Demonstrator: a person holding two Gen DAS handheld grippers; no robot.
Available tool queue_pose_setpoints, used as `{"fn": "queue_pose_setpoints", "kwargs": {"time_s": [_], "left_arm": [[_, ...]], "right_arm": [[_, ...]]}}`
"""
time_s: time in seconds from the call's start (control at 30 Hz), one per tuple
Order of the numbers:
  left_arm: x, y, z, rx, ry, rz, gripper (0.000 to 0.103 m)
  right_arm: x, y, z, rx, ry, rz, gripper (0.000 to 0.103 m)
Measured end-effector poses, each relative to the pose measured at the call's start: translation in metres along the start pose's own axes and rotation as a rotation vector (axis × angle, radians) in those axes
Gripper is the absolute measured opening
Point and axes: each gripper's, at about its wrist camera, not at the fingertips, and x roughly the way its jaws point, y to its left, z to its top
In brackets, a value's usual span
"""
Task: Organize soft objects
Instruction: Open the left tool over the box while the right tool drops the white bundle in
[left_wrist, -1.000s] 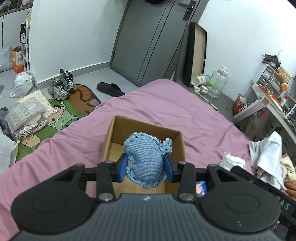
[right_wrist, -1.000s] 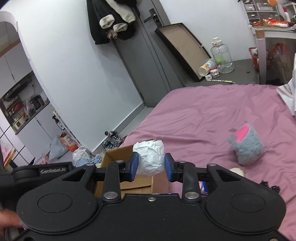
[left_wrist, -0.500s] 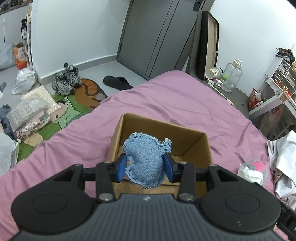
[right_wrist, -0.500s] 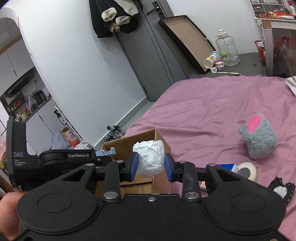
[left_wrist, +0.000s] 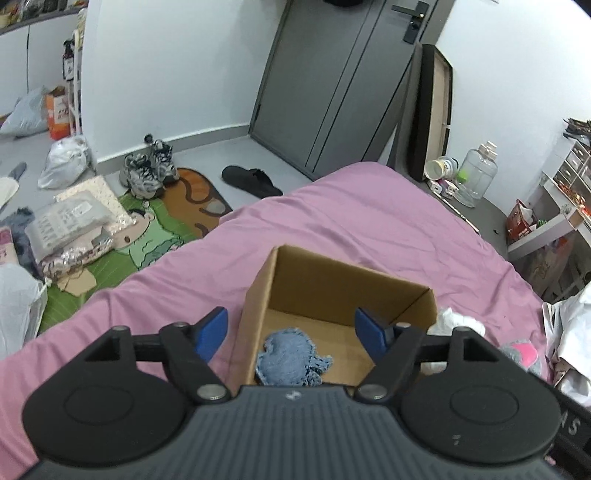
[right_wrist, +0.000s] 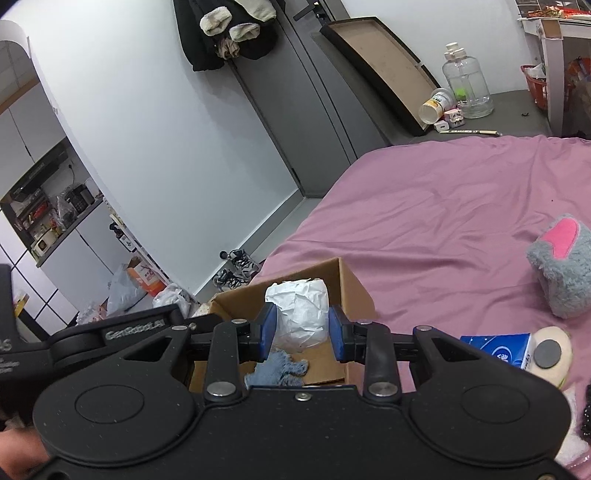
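Note:
An open cardboard box stands on the pink bed. A blue denim heart cushion lies on the box floor; it also shows in the right wrist view. My left gripper is open and empty just above the box's near edge. My right gripper is shut on a white crumpled soft lump and holds it over the box.
A grey and pink plush toy, a blue tissue pack and a round cream pad lie on the bed to the right. White cloth lies beside the box. Shoes and bags clutter the floor left.
My left gripper has opened and the denim heart has dropped into the box. My right gripper has moved with the white lump over the box.

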Motion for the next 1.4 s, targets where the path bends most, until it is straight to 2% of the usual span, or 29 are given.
{"fn": "queue_pose_setpoints", "kwargs": {"time_s": [0.1, 0.2, 0.23, 0.27, 0.33, 0.5, 0.67, 0.8, 0.87, 1.13, 1.4], "left_arm": [[-0.002, 0.003, -0.002, 0.000, 0.016, 0.003, 0.075], [-0.005, 0.003, -0.002, 0.007, 0.016, 0.025, 0.081], [-0.007, 0.003, -0.003, 0.008, 0.014, 0.028, 0.084], [-0.009, 0.002, -0.003, 0.010, 0.012, 0.026, 0.085], [-0.012, 0.000, -0.002, 0.018, 0.017, 0.028, 0.090], [-0.025, -0.006, -0.005, 0.045, 0.014, 0.072, 0.097], [-0.037, -0.013, -0.007, 0.074, 0.018, 0.080, 0.100], [-0.049, -0.020, -0.010, 0.071, 0.005, 0.067, 0.103], [-0.055, -0.023, -0.011, 0.068, -0.004, 0.057, 0.103], [-0.078, -0.036, -0.017, 0.076, -0.030, 0.046, 0.103], [-0.097, -0.047, -0.023, 0.082, -0.029, 0.020, 0.103]], "right_arm": [[0.001, 0.003, 0.002, -0.008, -0.008, -0.004, 0.031], [-0.003, 0.012, 0.004, -0.026, -0.026, -0.024, 0.034], [-0.007, 0.015, 0.005, -0.036, -0.034, -0.014, 0.042], [-0.010, 0.017, 0.006, -0.044, -0.039, -0.006, 0.056], [-0.018, 0.019, 0.008, -0.052, -0.060, -0.015, 0.064], [-0.035, 0.013, 0.013, -0.020, -0.056, -0.023, 0.065], [-0.055, 0.011, 0.017, -0.059, -0.054, -0.067, 0.083], [-0.067, 0.007, 0.020, -0.076, -0.022, -0.084, 0.083], [-0.073, 0.006, 0.023, -0.085, -0.012, -0.090, 0.087], [-0.099, 0.002, 0.025, -0.153, -0.015, -0.104, 0.098], [-0.121, -0.008, 0.030, -0.174, -0.030, -0.109, 0.103]]}}
